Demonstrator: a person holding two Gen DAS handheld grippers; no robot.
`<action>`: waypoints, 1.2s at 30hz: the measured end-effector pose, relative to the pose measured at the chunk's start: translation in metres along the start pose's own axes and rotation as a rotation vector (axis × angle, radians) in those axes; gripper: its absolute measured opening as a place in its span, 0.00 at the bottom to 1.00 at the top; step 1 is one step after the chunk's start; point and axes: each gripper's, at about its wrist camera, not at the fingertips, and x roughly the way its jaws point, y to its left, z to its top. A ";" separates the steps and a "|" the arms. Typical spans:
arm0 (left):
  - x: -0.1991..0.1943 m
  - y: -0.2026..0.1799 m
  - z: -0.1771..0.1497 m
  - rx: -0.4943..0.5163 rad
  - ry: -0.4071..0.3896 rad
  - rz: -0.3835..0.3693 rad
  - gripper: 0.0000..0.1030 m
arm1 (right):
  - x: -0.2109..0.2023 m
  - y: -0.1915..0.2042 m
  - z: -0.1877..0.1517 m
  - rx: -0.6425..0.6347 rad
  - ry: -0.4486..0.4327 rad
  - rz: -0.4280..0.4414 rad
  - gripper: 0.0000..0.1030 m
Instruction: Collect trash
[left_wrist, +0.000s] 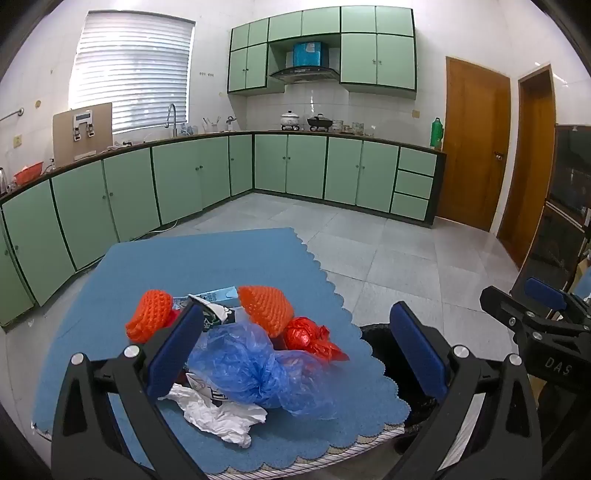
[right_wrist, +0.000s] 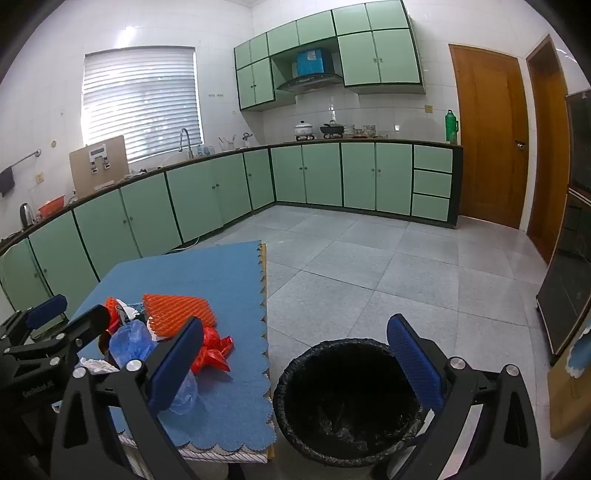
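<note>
Green-cabinet kitchen behind; trash heaps on the blue mat (left_wrist: 207, 266) at lower centre. Left gripper (left_wrist: 295, 354), jaws spread and empty, hangs nearest the blue plastic bag (left_wrist: 243, 365). Right gripper (right_wrist: 295, 365), equally spread, hovers over the black-lined bin (right_wrist: 347, 402).

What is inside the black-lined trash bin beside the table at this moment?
The right wrist view looks down into the trash bin: only crumpled black liner shows, with no trash visible. The dark bottom hides detail, and the right gripper's fingers cover part of the rim.
</note>
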 end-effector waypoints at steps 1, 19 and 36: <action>0.000 0.000 0.000 0.000 -0.001 0.000 0.95 | 0.000 0.000 0.000 -0.001 -0.001 -0.001 0.94; -0.005 0.003 0.002 -0.010 -0.010 0.002 0.95 | -0.002 -0.002 0.001 0.004 -0.010 0.002 0.94; -0.007 0.002 0.004 -0.011 -0.008 0.002 0.95 | -0.002 -0.003 0.000 0.007 -0.013 0.004 0.94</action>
